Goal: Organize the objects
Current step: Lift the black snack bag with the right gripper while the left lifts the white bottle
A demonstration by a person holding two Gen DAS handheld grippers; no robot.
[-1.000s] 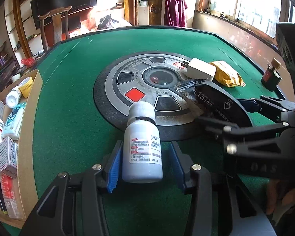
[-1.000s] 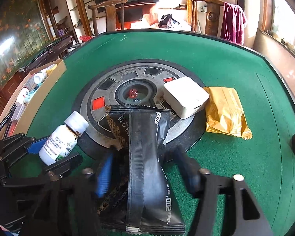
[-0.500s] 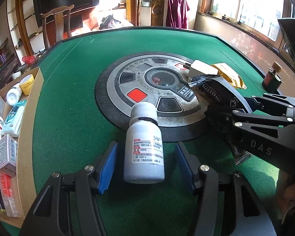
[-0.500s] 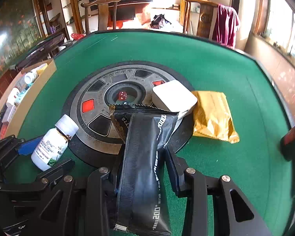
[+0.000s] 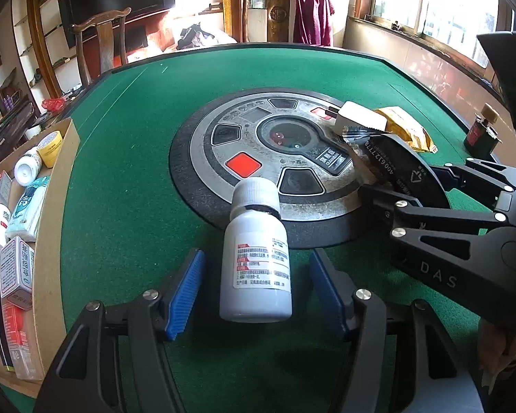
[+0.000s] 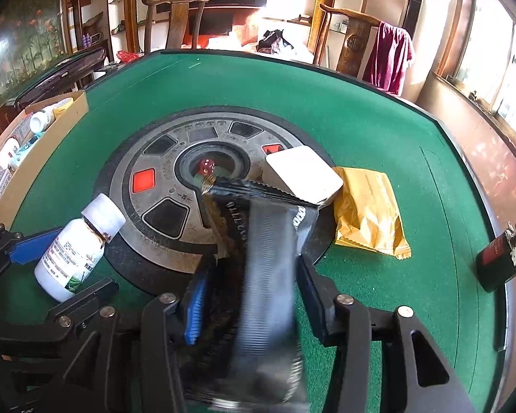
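Note:
A white pill bottle (image 5: 256,268) lies on the green felt with its cap pointing away. My left gripper (image 5: 256,254) straddles it; its jaws are opening and a gap shows on each side of the bottle. From the right wrist view the bottle (image 6: 75,251) and left gripper (image 6: 65,268) sit at the lower left. A black foil pouch (image 6: 268,275), blurred, stands between the pads of my right gripper (image 6: 254,261), whose jaws are opening, no longer squeezing it. The left wrist view shows the pouch (image 5: 402,168) and right gripper (image 5: 423,182) at the right.
A cardboard box (image 5: 56,206) with several medicine packs runs along the table's left edge. On and beside the round centre console (image 5: 258,144) lie a white box (image 6: 302,175) and a yellow packet (image 6: 368,213). A small dark bottle (image 6: 498,258) stands at the right edge.
My left jaws have spread away from the white bottle, which stays lying on the felt. My right jaws closed in on the black pouch, then widened again; the pouch now looks blurred.

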